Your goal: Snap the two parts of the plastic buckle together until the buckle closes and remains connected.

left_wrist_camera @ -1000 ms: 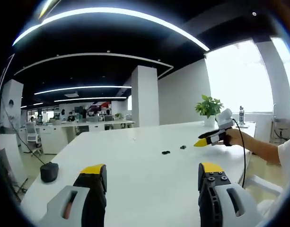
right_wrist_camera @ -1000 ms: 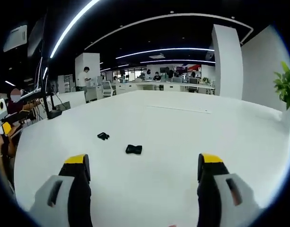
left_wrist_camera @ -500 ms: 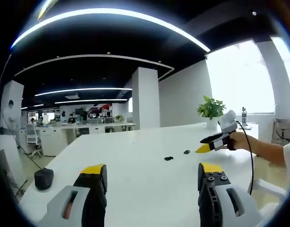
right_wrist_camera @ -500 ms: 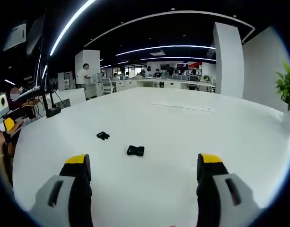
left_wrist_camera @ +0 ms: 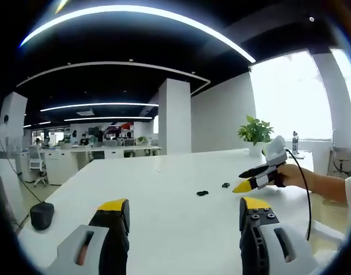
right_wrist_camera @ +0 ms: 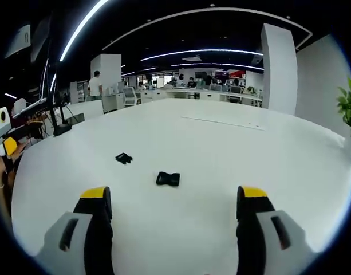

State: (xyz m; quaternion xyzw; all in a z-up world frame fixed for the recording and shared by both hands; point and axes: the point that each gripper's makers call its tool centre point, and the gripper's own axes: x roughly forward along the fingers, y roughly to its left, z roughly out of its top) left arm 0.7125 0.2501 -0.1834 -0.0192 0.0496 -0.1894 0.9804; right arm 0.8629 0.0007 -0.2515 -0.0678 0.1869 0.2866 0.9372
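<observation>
Still apart, unmarked buckle halves (right_wrist_camera: 168, 179)

no text, label, brand, number or sign can be read in either view.

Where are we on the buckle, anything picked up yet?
Nothing is done yet: the two black buckle parts, the smaller one and the wider one, lie apart on the white table. Nothing is in hand: the right tool is open and empty above the table, the wider part ahead of its jaws, and the left tool is open too. Left: grasp both parts, line them up, snap them shut.
</observation>
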